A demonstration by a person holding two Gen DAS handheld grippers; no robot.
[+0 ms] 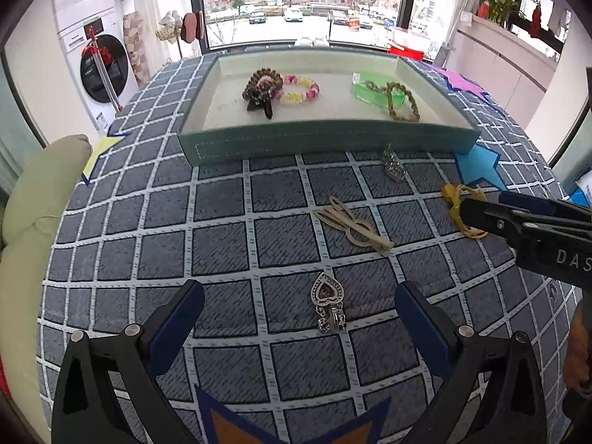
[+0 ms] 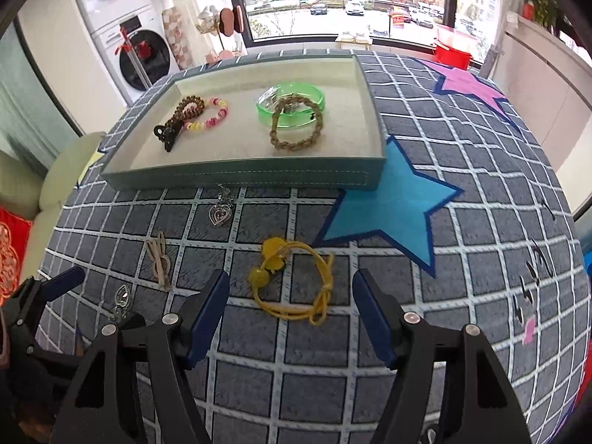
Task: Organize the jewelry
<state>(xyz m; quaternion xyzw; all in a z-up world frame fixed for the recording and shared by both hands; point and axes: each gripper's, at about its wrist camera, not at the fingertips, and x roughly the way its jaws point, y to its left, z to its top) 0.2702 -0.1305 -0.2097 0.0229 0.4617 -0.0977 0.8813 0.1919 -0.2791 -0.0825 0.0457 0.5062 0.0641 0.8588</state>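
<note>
A home: stacked washing machines (image 1: 100, 63) by the window (image 1: 307, 0), a cushion (image 1: 40, 192) and potted plants (image 1: 495, 0)

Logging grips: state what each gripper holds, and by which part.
Nothing held. Left gripper open around the heart pendant; right gripper open around the yellow hair tie.

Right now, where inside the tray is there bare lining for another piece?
In the tray, the middle strip between the pink-and-yellow bead bracelet and the green bangle is bare, as is the front right corner. The left end is crowded with stacked bracelets and a dark hair clip.
</note>
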